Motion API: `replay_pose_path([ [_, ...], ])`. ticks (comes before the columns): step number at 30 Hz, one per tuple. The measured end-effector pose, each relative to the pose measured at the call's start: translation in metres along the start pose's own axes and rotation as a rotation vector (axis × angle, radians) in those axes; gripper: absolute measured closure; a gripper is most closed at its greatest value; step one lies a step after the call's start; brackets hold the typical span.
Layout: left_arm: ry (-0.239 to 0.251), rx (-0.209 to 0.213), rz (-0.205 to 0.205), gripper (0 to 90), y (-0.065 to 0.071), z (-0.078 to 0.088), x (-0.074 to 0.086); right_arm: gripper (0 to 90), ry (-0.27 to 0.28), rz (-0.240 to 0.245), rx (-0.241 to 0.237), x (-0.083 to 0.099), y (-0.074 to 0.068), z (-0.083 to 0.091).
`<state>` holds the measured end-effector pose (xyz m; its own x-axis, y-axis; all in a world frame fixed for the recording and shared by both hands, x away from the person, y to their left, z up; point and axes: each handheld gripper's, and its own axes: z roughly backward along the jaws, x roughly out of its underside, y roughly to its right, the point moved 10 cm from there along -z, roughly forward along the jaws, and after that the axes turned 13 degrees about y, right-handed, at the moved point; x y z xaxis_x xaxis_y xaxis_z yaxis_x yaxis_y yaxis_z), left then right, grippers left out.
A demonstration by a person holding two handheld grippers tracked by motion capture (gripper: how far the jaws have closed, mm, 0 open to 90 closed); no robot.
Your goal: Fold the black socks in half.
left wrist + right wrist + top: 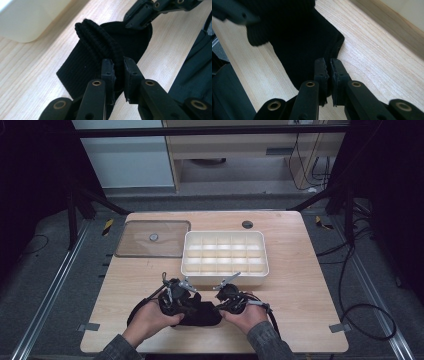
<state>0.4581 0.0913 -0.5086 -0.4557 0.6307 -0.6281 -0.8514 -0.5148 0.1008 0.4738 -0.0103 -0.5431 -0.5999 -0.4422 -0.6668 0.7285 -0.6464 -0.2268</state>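
While both our hands work near the front edge of the tabletop, the high view shows the left gripper and the right gripper meeting over a black sock that lies between them, just in front of the white compartment box; a clear lid rests toward the back left corner, well apart from us. In the left gripper view, our left gripper has its jaws clamped on the sock's ribbed cuff, which is doubled over on the flat body of the sock, with the box's corner near at the upper left. In the right gripper view, our right gripper has its jaws pressed together on the thin edge of the sock, the fabric spreading away over bare wood. We judge that we are in the middle of folding or rolling the sock, cuff end being carried over the rest. The next move calls for keeping both pinches firm while we bring the cuff further across, then pressing the bundle compact enough for a compartment. Room is tight toward the box wall ahead and our sleeves behind; the open wood lies to the left and right sides of the tabletop.
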Motion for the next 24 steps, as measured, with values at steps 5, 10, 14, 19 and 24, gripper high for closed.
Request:
replay_pose_path([
  [5,-0.007,0.009,0.007,79.8,0.003,-0.008,0.002,84.8,0.000,-0.001,0.010,0.001,0.002,0.002],
  [10,-0.010,0.005,0.004,79.7,0.003,-0.014,0.003,84.7,-0.002,-0.011,0.013,0.002,0.003,0.001],
  [14,-0.011,0.004,0.010,79.7,0.002,-0.017,0.004,84.7,-0.001,-0.012,0.012,0.002,0.004,0.000],
  [19,0.016,0.014,0.040,79.5,0.003,-0.021,0.005,84.5,-0.001,-0.016,0.016,0.002,0.005,0.002],
  [24,0.038,0.021,0.051,79.2,0.006,-0.025,0.003,84.3,0.002,-0.029,0.017,0.004,0.008,0.002],
])
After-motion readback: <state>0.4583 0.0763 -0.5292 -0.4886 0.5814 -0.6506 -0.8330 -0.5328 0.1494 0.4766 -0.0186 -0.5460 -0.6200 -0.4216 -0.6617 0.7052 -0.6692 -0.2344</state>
